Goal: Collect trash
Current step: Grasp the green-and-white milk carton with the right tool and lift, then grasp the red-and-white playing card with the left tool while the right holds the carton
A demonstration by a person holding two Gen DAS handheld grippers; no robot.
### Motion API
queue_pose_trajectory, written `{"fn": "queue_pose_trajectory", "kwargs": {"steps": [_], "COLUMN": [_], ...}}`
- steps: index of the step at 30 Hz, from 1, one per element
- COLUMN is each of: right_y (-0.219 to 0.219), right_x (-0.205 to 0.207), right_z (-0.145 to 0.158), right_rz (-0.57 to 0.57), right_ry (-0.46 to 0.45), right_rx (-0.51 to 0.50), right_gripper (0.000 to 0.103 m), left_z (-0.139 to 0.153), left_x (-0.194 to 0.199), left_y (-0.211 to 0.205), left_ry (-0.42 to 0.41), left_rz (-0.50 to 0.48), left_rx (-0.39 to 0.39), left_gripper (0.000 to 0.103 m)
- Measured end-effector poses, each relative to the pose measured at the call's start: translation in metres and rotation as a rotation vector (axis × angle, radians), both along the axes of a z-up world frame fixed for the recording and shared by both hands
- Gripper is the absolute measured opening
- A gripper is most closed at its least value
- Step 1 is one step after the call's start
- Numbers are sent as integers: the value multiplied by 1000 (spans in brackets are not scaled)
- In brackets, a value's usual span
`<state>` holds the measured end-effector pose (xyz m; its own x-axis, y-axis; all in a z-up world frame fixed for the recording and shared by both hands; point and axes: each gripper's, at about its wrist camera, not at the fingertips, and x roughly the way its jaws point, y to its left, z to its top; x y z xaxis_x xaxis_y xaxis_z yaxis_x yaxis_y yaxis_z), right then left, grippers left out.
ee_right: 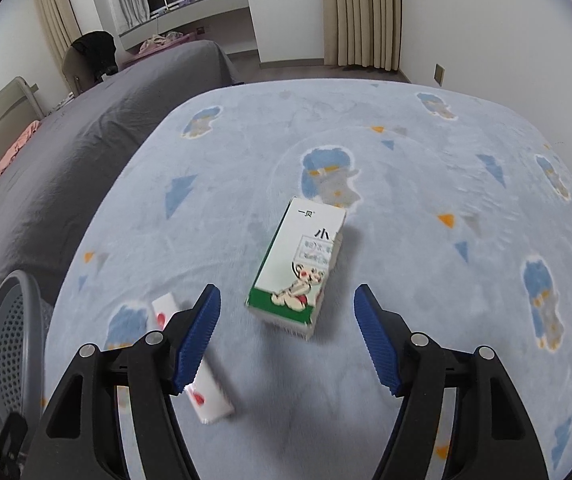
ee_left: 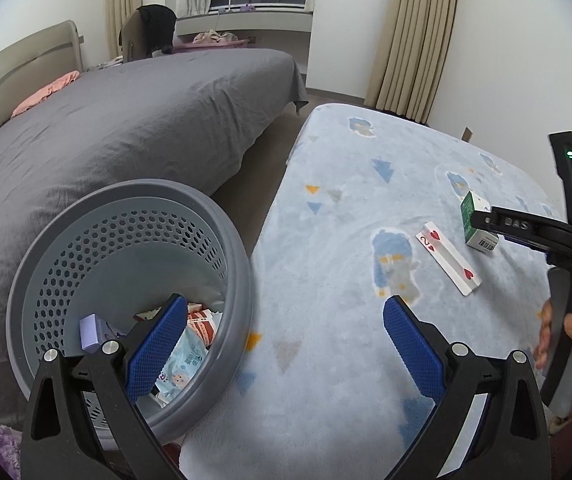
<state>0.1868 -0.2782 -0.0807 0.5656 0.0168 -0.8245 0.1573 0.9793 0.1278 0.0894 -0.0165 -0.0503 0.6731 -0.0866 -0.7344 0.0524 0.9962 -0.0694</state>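
Green-and-white cardboard box [ee_right: 299,266] on blue fleece worktop [ee_right: 425,200], right gripper [ee_right: 286,332] released above it, left gripper [ee_left: 286,344] released beside grey perforated plastic bin [ee_left: 126,248].

Fuzzy fleece blanket [ee_right: 365,140], glossy cardboard box [ee_right: 301,264], perforated matt plastic basket [ee_left: 126,240].

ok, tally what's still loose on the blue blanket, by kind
Green-and-white carton: 1
Playing card, two of hearts: 1
Total: 2
The grey basket beside the blanket already holds several wrappers; these are not counted.
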Motion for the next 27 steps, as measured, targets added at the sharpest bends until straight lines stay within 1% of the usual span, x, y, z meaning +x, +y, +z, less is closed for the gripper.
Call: {"fn": "queue_pose_trajectory", "kwargs": {"steps": [6,9,10,11,12,14,19,23,27], "right_y": [0,0,1,1,1,-4,-18,-35,-54], "right_x": [22,23,23,22,21,16,-12,-49,-89], "right_z": [-19,-21,-20,-19,-18,-16,-8,-2,3], "right_rz": [-32,-36,-31,-27,-17,-13,-5,3,-12], "right_ry": [50,38,33,29,25,16,-7,-15,-31], "right_rx": [-29,-45,-52,-61,-58,-32,-24,-12,-12], "right_gripper": [67,65,56,42,39,38,38,38,38], "left_z": [-4,-5,-5,-6,-6,-6,-6,-7,-7], "left_x": [4,5,5,5,5,6,3,-2,-6], "left_y": [0,-1,-1,-2,-2,-4,-16,-35,-59], "left_ry": [13,17,17,17,16,13,1,1,6], "left_rz": [3,0,-2,-5,-8,-9,-27,-56,-93], "left_rx": [1,1,1,1,2,7,23,42,42], "left_gripper": [96,96,96,96,96,96,96,96,96]}}
